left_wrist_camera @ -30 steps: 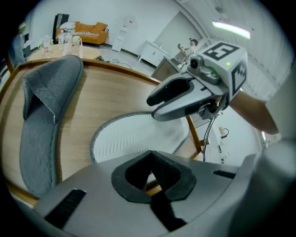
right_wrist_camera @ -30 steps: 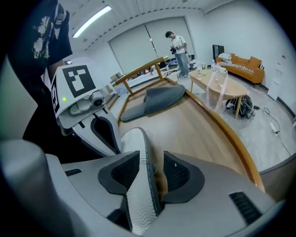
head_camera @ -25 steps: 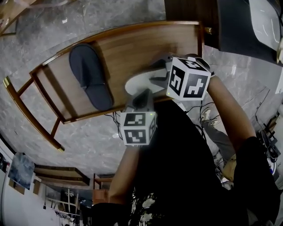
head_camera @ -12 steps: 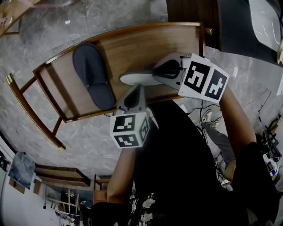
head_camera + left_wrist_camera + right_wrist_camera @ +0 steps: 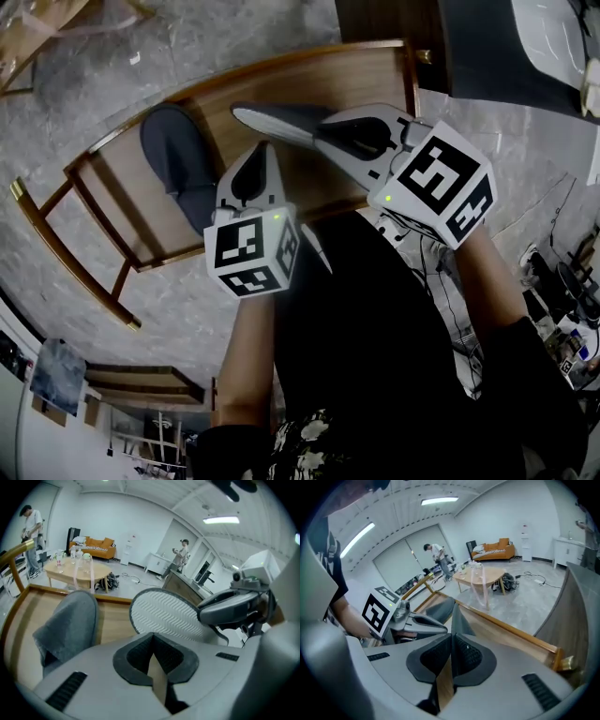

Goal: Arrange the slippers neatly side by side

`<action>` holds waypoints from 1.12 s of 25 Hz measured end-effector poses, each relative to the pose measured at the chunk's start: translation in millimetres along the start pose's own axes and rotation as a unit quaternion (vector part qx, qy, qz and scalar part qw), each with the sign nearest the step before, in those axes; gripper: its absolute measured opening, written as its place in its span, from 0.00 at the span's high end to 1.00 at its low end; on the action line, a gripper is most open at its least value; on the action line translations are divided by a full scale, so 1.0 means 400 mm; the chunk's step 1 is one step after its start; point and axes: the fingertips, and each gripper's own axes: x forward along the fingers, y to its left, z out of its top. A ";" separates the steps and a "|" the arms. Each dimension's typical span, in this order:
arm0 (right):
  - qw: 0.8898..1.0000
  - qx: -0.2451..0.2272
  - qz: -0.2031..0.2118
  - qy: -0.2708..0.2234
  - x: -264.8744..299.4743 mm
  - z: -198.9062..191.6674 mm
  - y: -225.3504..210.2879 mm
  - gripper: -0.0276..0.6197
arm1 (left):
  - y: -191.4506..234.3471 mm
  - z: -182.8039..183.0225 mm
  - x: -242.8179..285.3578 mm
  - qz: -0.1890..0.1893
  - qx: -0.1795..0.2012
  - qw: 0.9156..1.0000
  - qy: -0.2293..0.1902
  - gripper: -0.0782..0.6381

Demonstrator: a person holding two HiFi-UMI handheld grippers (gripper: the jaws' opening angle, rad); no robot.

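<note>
One dark grey slipper [image 5: 178, 173] lies flat on the left part of the wooden bench [image 5: 366, 75]; the left gripper view has it at the left [image 5: 70, 625]. The second slipper [image 5: 277, 122] is tipped on edge above the bench, its ribbed white sole [image 5: 164, 613] facing my left gripper. My right gripper [image 5: 319, 139] has its jaws closing on this slipper's rim, which sits edge-on between the pads [image 5: 459, 620]. My left gripper [image 5: 265, 150] hovers between the two slippers, shut and holding nothing [image 5: 152, 651].
The bench has a raised back rail [image 5: 511, 630] and slatted sides [image 5: 94, 216] over a marbled floor. A dark cabinet [image 5: 394, 28] stands by its right end. Cables lie on the floor [image 5: 422, 244]. A round table [image 5: 480, 576] and people stand farther off.
The right gripper has closed on the second slipper and lifted it from lying sole-up at the bench's front edge to on edge, farther back. The left gripper moved forward over the bench.
</note>
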 end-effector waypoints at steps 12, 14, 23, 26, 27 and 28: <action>0.975 0.175 -0.058 -0.124 -0.033 -0.015 0.009 0.92 | -0.052 0.082 0.075 -0.044 0.114 0.992 -0.023 0.89; 0.972 0.190 -0.061 -0.126 -0.020 -0.031 0.021 0.92 | -0.051 0.062 0.082 -0.048 0.121 0.991 -0.010 0.89; 0.942 0.261 -0.081 -0.197 0.009 -0.019 0.023 0.91 | -0.023 0.051 0.086 -0.046 0.127 0.991 -0.009 0.89; 0.940 0.264 -0.092 -0.195 0.028 -0.016 0.022 0.92 | 0.001 0.055 0.059 -0.040 0.134 0.990 -0.015 0.89; 0.941 0.261 -0.093 -0.193 0.036 -0.013 0.026 0.92 | 0.014 0.054 0.045 -0.036 0.134 0.990 -0.017 0.89; 0.942 0.258 -0.094 -0.193 0.042 -0.007 0.030 0.92 | 0.028 0.052 0.033 -0.032 0.132 0.991 -0.018 0.89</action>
